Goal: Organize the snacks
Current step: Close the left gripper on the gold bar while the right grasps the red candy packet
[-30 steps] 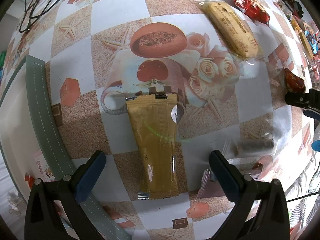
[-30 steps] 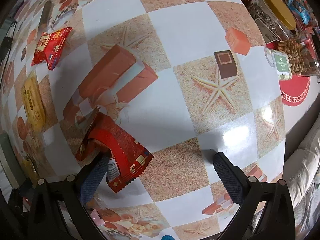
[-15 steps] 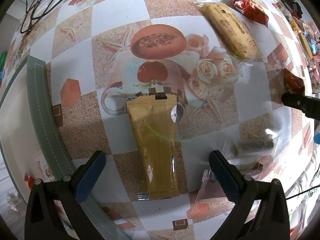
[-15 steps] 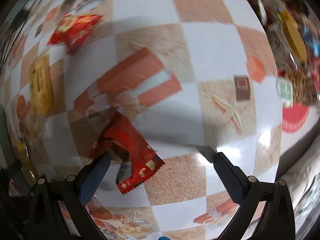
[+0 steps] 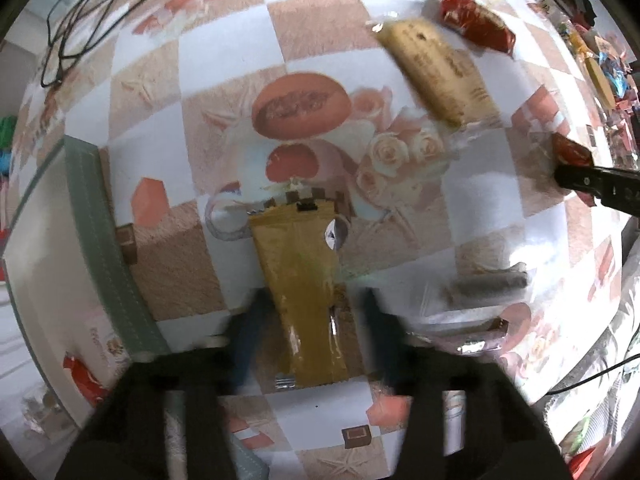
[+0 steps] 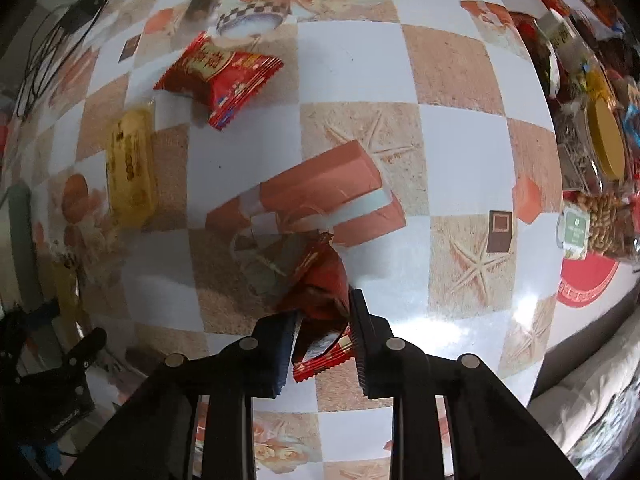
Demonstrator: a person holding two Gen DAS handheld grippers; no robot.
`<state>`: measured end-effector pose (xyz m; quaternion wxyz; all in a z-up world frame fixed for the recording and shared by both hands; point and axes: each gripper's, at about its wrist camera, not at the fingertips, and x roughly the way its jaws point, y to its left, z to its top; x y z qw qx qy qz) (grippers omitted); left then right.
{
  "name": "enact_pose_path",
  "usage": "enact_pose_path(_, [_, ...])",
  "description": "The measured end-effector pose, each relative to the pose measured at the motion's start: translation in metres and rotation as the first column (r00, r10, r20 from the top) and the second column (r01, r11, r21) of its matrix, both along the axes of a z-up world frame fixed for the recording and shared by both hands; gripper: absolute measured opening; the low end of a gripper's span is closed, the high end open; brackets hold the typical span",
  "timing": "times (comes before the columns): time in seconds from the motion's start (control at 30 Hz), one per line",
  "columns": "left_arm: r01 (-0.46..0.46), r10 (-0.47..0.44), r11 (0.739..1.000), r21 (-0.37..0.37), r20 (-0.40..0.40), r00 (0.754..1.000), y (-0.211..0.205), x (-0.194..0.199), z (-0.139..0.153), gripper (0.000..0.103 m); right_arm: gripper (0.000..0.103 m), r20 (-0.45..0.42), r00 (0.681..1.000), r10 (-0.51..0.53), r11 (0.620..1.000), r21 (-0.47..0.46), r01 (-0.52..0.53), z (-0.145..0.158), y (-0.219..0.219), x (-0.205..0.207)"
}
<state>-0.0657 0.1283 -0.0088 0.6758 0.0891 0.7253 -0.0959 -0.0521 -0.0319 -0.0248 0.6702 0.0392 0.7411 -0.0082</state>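
Right tongs [image 6: 322, 328] had just clamped onto the red packet [image 6: 320, 280]; left tongs [image 5: 310, 320] narrowed around the brown packet [image 5: 304, 280], contact unclear from blur. Both pickups starting.

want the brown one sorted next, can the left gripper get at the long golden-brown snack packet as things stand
Probably yes: the long golden-brown snack packet lies flat on the patterned tablecloth directly between the left gripper's blurred fingers, with nothing on top of it.

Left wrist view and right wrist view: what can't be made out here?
- Left wrist: left tongs are motion-blurred, so contact with the gold snack packet is unclear.
- Right wrist: red snack packet has its lower part hidden between the right tongs; its print is unreadable.
- Right wrist: snack pile at the right edge is cut off.
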Motion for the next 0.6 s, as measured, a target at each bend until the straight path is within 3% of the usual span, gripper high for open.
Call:
enact_pose_path(0.17, [-0.084, 0.083, 0.994, -0.075, -0.011, 0.996, 0.021, 0.001, 0.012, 0.025, 0.027, 0.000, 1.000, -0.024, 0.999, 0.045, 0.024, 0.011, -0.001, -0.008])
enact_pose_path(0.43, [-0.075, 0.080, 0.989, -0.127, 0.030, 0.996, 0.030, -0.015, 0.047, 0.025, 0.027, 0.006, 1.000, -0.014, 0.994, 0.110, 0.013, 0.034, 0.014, -0.037])
enact_pose_path(0.6, [-0.095, 0.105, 0.983, -0.155, 0.061, 0.993, 0.039, -0.021, 0.070, 0.025, 0.027, 0.021, 0.999, 0.032, 0.988, 0.152, -0.035, 0.054, 0.053, -0.050])
